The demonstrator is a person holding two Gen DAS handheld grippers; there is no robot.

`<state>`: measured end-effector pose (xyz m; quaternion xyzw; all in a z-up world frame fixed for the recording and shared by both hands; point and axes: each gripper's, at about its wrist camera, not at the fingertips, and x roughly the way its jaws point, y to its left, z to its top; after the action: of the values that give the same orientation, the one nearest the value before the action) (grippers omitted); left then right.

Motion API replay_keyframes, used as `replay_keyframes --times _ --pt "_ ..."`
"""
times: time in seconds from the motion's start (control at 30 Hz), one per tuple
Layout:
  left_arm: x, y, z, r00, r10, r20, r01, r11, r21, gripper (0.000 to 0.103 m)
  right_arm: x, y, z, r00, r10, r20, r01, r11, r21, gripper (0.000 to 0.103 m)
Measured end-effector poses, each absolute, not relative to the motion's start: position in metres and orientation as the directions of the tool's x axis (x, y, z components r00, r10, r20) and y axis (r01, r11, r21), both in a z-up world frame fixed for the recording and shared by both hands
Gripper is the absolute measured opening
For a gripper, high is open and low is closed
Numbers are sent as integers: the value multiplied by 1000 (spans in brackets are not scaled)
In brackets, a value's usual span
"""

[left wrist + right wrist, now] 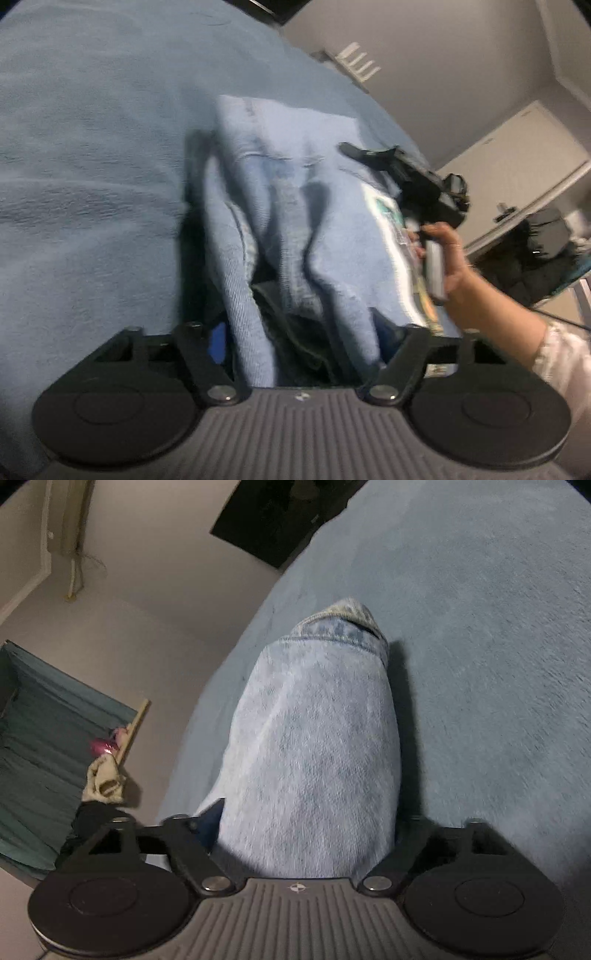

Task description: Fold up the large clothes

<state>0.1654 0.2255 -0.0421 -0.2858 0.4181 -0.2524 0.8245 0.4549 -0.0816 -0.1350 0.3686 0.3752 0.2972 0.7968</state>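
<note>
Pale-blue denim jeans (295,236) lie bunched on the grey-blue fleece blanket (92,166). Only left view shows the person's hand (448,266) gripping the right gripper (369,153). Denim fills both grippers; left gripper (295,332) partly spread, pad contact hidden: grip uncertain.

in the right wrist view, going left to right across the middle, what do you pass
dark green fabric bin → small beige cloth on its edge → pale bare floor → light blue denim jeans leg → blue-grey fleece blanket
</note>
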Motion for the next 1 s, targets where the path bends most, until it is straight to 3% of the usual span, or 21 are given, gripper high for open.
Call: replay_keyframes --times 0.1,0.2,0.43,0.5,0.63,0.8,0.9,1.0 --pt "167 225 -44 533 -663 -526 182 697 -694 66 456 -76 -118 573 743 -346 -284 576 767 38" --pt "170 216 -40 570 -657 -494 220 701 -679 65 464 -74 -96 592 738 -322 -367 604 708 30" --pt "182 191 -40 680 -572 -459 227 759 -610 63 508 -83 -34 614 760 -216 -491 581 649 28" --pt "184 188 -48 673 -558 -485 210 774 -597 64 525 -79 -32 618 739 -268 -470 621 628 37" --pt "182 180 -57 683 -526 -507 211 806 -552 73 548 -68 -54 628 583 -516 -301 793 530 61" --pt "177 180 -57 694 -511 -508 202 814 -544 76 497 -82 -42 713 508 -484 -276 837 471 85" --pt "177 176 -54 708 -488 -511 197 831 -521 78 432 -96 -33 781 388 -490 -245 911 331 89" --pt "170 172 -49 724 -461 -514 189 848 -495 79 360 -108 -26 817 369 -442 -301 928 219 89"
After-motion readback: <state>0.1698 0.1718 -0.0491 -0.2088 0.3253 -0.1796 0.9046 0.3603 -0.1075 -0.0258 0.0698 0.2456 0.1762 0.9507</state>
